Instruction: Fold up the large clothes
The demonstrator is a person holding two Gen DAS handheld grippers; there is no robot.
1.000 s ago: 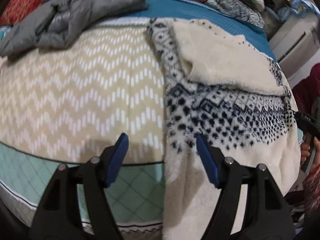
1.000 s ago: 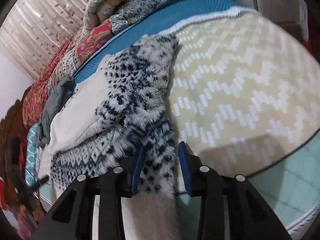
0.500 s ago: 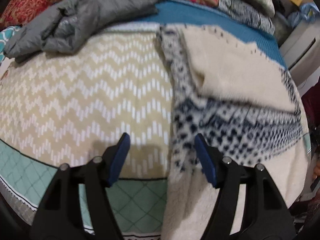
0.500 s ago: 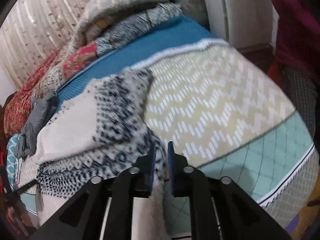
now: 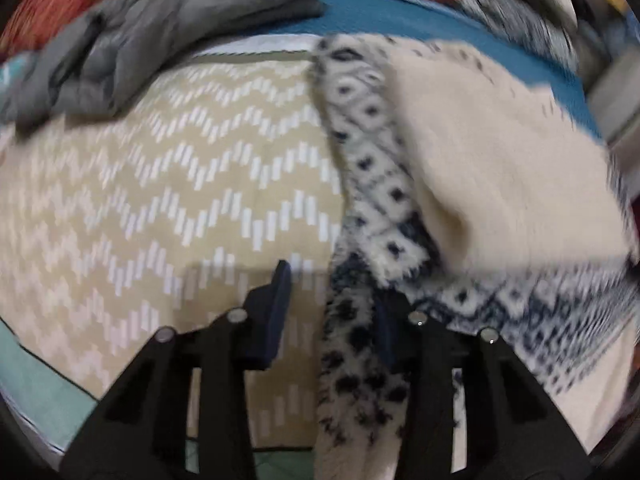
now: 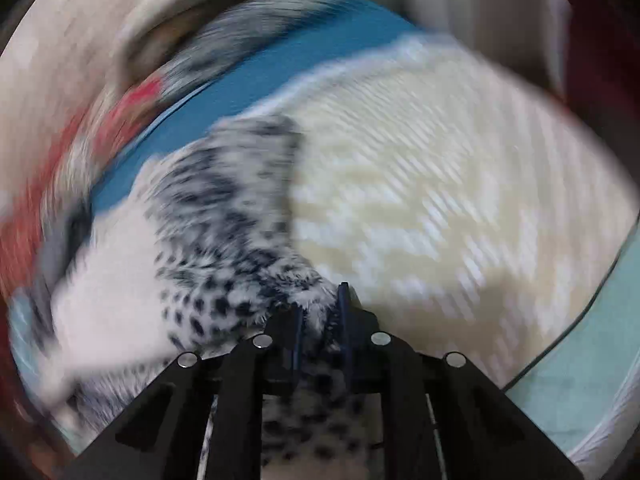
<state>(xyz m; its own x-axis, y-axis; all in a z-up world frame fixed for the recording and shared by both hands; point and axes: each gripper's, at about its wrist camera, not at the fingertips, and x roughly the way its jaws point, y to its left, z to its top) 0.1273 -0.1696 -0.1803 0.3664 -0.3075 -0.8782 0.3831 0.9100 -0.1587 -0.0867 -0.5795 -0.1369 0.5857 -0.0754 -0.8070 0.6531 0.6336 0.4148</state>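
Fleece garment (image 5: 500,168), grey jacket (image 5: 160,36) beyond, chevron bedspread (image 5: 160,200)

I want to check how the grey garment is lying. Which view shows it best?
The left wrist view: the grey garment lies bunched at the top left, beyond the chevron bedspread. The right wrist view is heavily blurred and shows only a grey smear at its left edge.

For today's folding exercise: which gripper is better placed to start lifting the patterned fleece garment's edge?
Probably right. The right gripper already pinches the fleece garment, its jaws closing on the fabric. The left gripper straddles the same edge, jaws closing but one pad clear of it.
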